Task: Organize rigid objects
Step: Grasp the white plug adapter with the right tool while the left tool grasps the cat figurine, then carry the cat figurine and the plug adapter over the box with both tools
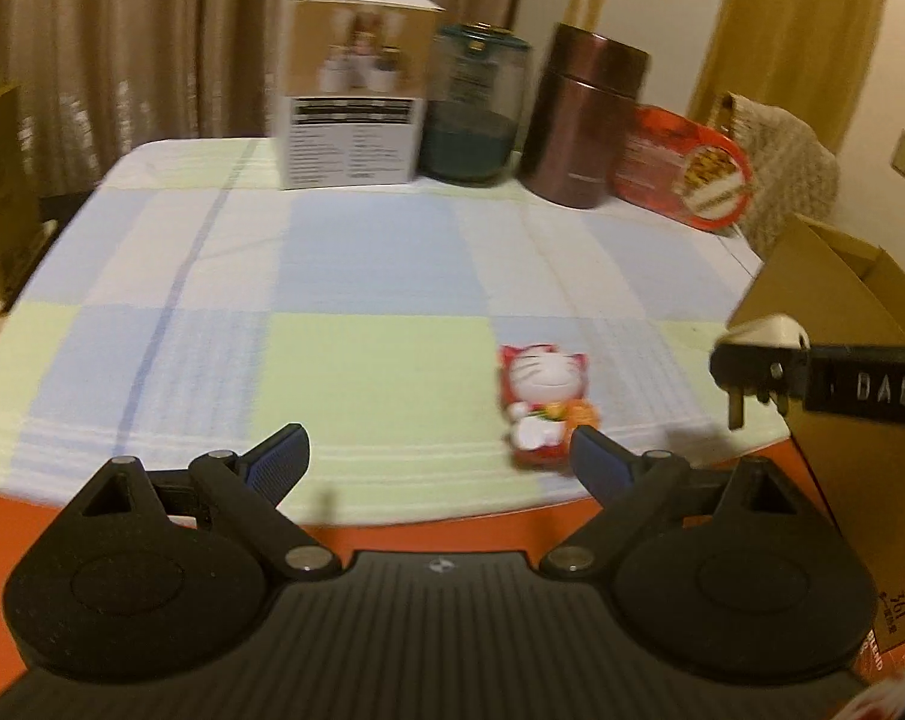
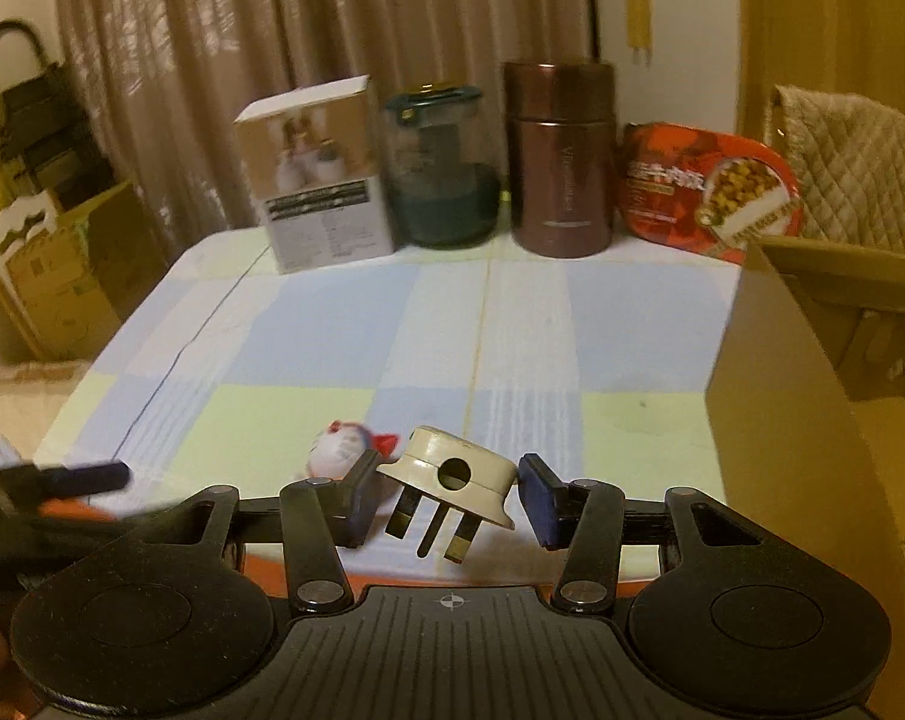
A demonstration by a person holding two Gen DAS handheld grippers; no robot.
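Observation:
My right gripper (image 2: pixel 446 495) is shut on a cream three-pin plug (image 2: pixel 452 474), held in the air above the table's near edge with its pins pointing down. The plug also shows at the right of the left wrist view (image 1: pixel 758 360), beside the cardboard box (image 1: pixel 836 324). My left gripper (image 1: pixel 437 459) is open and empty, low over the near edge. A small red and white lucky cat figurine (image 1: pixel 542 402) lies on the checked cloth, just ahead of the left gripper's right finger; it also shows in the right wrist view (image 2: pixel 344 450).
At the back of the table stand a white carton (image 2: pixel 317 186), a teal-lidded clear jar (image 2: pixel 443 171), a brown metal canister (image 2: pixel 560 159) and a red food tray (image 2: pixel 704 186). An open cardboard box (image 2: pixel 812 420) stands at the right edge. More boxes (image 2: pixel 62 276) are on the floor at the left.

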